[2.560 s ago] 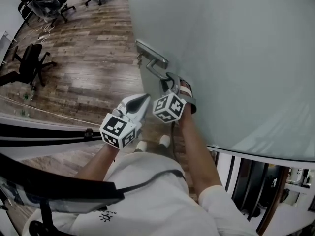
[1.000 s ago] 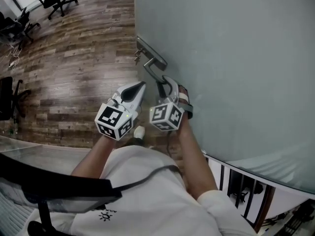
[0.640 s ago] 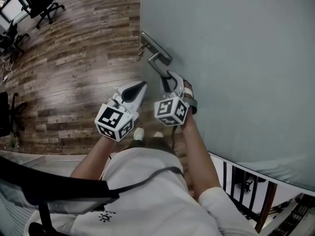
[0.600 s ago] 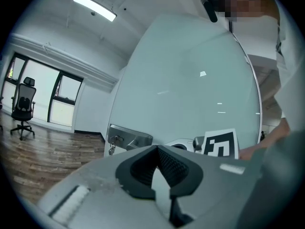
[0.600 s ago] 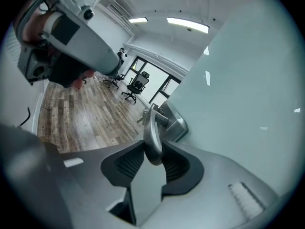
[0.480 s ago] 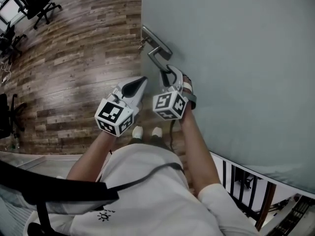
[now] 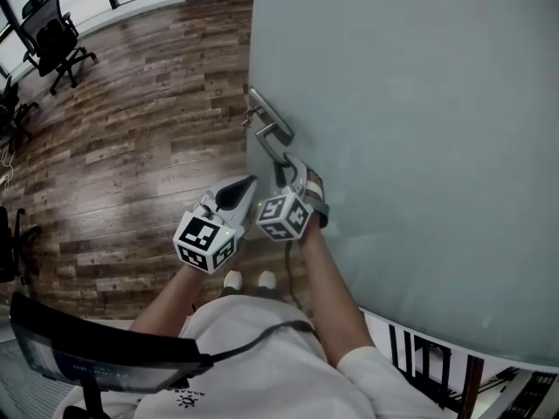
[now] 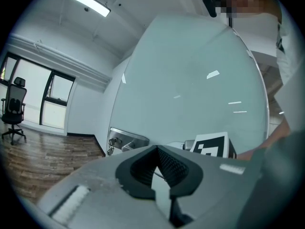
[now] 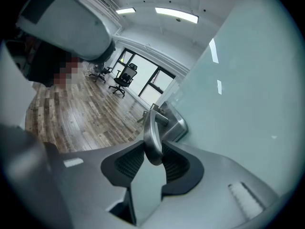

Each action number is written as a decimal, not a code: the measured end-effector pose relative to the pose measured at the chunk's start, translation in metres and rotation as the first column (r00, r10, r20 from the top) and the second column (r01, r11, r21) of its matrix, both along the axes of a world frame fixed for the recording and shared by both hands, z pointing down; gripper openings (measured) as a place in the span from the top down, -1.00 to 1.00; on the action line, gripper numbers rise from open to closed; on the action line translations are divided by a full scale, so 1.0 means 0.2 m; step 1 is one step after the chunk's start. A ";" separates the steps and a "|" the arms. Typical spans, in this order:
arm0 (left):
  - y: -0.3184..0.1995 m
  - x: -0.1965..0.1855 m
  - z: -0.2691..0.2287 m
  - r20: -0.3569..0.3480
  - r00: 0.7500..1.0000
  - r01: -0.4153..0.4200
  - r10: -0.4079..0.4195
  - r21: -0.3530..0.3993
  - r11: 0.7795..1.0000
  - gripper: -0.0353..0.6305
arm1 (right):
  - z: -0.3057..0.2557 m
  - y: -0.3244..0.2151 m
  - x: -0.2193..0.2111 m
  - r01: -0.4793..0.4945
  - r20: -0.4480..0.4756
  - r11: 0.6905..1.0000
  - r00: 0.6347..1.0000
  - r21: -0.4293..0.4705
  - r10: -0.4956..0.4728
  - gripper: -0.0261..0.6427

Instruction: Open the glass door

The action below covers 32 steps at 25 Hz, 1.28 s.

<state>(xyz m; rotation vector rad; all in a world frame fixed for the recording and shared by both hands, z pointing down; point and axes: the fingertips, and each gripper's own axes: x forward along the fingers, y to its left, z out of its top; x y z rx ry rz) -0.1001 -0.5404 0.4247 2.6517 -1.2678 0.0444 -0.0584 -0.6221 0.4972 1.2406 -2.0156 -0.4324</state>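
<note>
**Head view.** Shows right claw (image 7: 292, 168) clamped on the free end of the handle (image 7: 271, 120), near the left edge of the door (image 7: 419, 103). Puts the handle's long axis along the door face, running up and away from the claw toward the plate. Places left claw (image 7: 247, 184) just beside the right one on its left, clear of the handle, over the floor (image 7: 131, 147).

**Left claw view.** Shows left claw (image 8: 156, 149) pinched together, nothing in it. Handle (image 8: 126, 138) ahead and slightly left, apart.

**Right claw view.** Shows right claw (image 9: 152, 157) with both pads pressed on the handle (image 9: 151, 130), which runs straight ahead to the plate on the door (image 9: 238, 104).

Judged: coming move falls to the right claw, force across the handle's axis. Left not needed.
</note>
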 end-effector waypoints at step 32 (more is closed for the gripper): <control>-0.82 0.66 0.01 0.014 0.991 -0.133 0.133 -0.037 0.990 0.89 | -0.02 -0.88 0.82 -0.209 0.037 0.977 0.977 -0.049 0.211 0.56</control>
